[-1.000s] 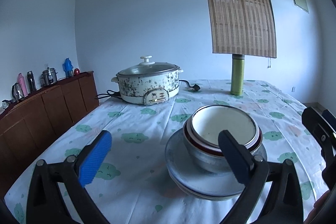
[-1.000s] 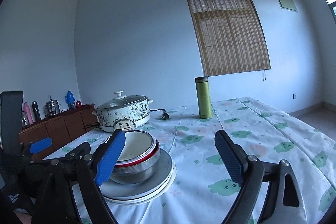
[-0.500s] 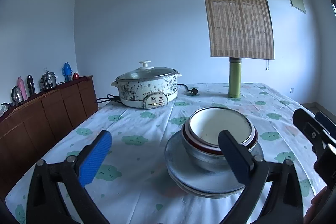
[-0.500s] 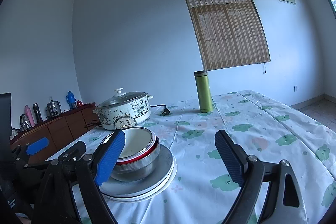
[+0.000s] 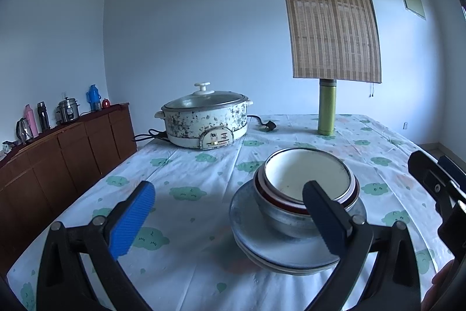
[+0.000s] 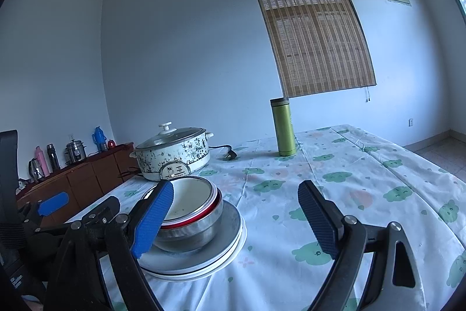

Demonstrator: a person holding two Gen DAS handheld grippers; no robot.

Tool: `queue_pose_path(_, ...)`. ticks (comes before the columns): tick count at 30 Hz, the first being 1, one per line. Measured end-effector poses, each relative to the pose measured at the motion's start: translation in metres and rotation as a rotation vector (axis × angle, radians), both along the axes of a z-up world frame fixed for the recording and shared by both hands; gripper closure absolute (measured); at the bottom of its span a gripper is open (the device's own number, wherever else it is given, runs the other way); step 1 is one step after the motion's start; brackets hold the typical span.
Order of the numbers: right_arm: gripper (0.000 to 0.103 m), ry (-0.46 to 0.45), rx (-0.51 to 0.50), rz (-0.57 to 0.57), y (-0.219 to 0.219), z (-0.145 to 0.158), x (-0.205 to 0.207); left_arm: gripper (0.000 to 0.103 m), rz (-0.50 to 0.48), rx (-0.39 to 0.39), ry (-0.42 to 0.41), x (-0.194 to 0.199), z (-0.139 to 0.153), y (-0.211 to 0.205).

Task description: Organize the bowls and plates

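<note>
- Here, the left claw (image 5: 228, 216) and right claw (image 6: 236, 219) are spread, nothing pinched.
- The nested bowls (image 5: 305, 191) on the plates (image 5: 279, 252) are partly hidden by one left claw finger (image 5: 324, 213); the bowl count cannot be made out.

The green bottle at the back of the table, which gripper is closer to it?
Probably the right gripper, though neither is close. It faces the green bottle across bare tablecloth. The left gripper sits farther to the side, behind the stacked bowls.

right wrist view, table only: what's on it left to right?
electric pot → stacked bowls on plates → black plug → green flask
</note>
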State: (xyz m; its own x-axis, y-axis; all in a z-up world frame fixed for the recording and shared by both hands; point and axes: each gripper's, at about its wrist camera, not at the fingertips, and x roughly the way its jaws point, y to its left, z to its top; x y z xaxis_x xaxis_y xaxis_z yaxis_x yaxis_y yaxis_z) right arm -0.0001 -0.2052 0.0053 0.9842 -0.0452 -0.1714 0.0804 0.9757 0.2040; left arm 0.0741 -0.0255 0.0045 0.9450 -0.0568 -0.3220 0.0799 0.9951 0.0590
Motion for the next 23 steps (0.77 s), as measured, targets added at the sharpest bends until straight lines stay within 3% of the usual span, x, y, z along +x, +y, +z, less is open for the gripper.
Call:
queue_pose_path(16,0.014,-0.001,-0.001,0.002,0.0013,0.0004,0.0008,0.0,-0.022,-0.012,0.014,0.0032,-0.0024,0.0011)
queue_pose_path(23,0.014,-0.002,-0.004,0.003,0.0035,0.0014,0.0019,0.0,0.012,0.017,-0.04,-0.0025,-0.0008,0.0005)
